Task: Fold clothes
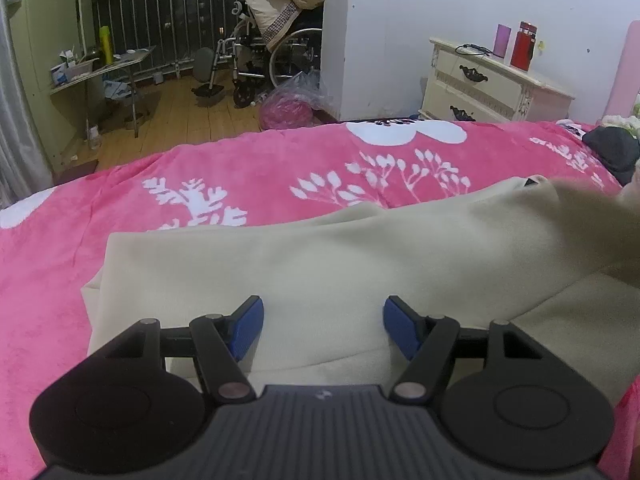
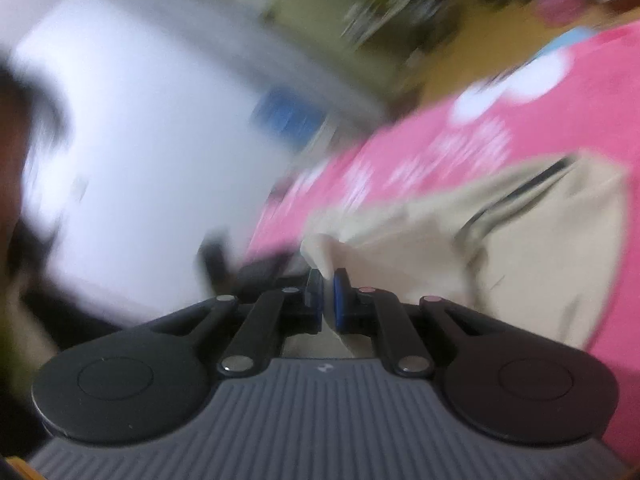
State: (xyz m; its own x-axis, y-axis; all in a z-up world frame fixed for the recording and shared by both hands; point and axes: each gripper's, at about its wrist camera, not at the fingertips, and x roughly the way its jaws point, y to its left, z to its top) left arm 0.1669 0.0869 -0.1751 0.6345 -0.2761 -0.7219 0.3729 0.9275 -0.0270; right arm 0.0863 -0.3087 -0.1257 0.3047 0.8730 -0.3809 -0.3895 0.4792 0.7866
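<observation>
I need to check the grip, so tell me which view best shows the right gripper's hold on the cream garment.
The right wrist view: there the right gripper is shut on a bunched edge of the cream garment, though the picture is motion-blurred. The left wrist view shows the garment sharply on the pink blanket, but not that gripper.

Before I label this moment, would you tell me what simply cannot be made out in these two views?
- Right wrist view: motion blur smears everything beyond the right gripper; the room cannot be read.
- Left wrist view: the cream garment runs under the left gripper and off the right edge, so its type and full shape are unclear.
- Left wrist view: the dark item on the pink blanket is cut off by the edge.
</observation>
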